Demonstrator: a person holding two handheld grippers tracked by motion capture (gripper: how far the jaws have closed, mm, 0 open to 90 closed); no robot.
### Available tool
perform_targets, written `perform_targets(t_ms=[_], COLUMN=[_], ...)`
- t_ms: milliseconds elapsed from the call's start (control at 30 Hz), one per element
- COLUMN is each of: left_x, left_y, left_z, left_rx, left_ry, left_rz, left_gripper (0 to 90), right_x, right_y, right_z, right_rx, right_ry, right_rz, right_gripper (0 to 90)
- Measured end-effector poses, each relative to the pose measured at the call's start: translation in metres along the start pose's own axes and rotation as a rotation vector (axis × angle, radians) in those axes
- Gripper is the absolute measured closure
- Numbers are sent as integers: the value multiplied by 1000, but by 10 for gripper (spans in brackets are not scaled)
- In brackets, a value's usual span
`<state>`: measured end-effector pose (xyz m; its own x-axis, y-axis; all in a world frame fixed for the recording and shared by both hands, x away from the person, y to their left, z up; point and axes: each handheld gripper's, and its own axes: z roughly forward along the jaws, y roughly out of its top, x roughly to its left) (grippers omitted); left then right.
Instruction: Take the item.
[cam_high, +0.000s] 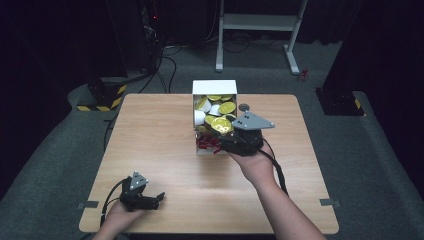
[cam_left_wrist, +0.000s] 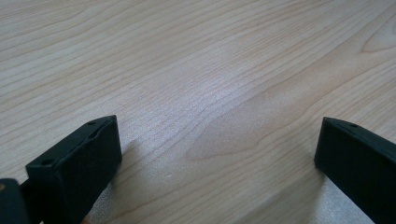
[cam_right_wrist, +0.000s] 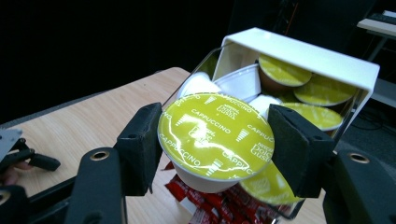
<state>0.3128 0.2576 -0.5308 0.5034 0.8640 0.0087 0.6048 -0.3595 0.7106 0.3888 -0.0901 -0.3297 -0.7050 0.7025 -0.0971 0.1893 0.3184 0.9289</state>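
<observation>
A white box (cam_high: 215, 87) (cam_right_wrist: 299, 53) at the table's far middle holds several coffee capsules with yellow-green foil lids, and red sachets (cam_high: 206, 143) (cam_right_wrist: 201, 200) lie at its near end. My right gripper (cam_high: 225, 135) (cam_right_wrist: 215, 140) is shut on one capsule (cam_right_wrist: 215, 135) (cam_high: 221, 125) marked CAPPUCCINO, its pads pressing the rim on both sides, just above the box's near part. My left gripper (cam_high: 159, 197) (cam_left_wrist: 215, 154) rests near the table's front left corner, jaws open over bare wood, nothing between them.
The wooden table (cam_high: 150, 130) has bare room on the left and in front. A small dark disc (cam_high: 244, 107) lies right of the box. A white frame stand (cam_high: 260, 30) and cables are on the floor beyond the table.
</observation>
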Motion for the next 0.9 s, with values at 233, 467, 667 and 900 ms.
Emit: perform_targets(t_ms=[233,467,667,900], left_x=[0,0,0,0], left_y=[0,0,0,0], left_z=[0,0,0,0], left_rx=[1,1,-3,-5], left_ry=[0,-1,-2,-2], left_rz=[-2,-1,3,-2], left_gripper=[11,12,12,12], right_x=[7,12,16,20], right_y=[-24,-46,-73,-94], right_z=[-4,-4,-1,1], right_rx=[0,10,25,38], right_ry=[15,18,7,-15], right_rz=[3,7,-1,-25], right_gripper=[381,381,381,381])
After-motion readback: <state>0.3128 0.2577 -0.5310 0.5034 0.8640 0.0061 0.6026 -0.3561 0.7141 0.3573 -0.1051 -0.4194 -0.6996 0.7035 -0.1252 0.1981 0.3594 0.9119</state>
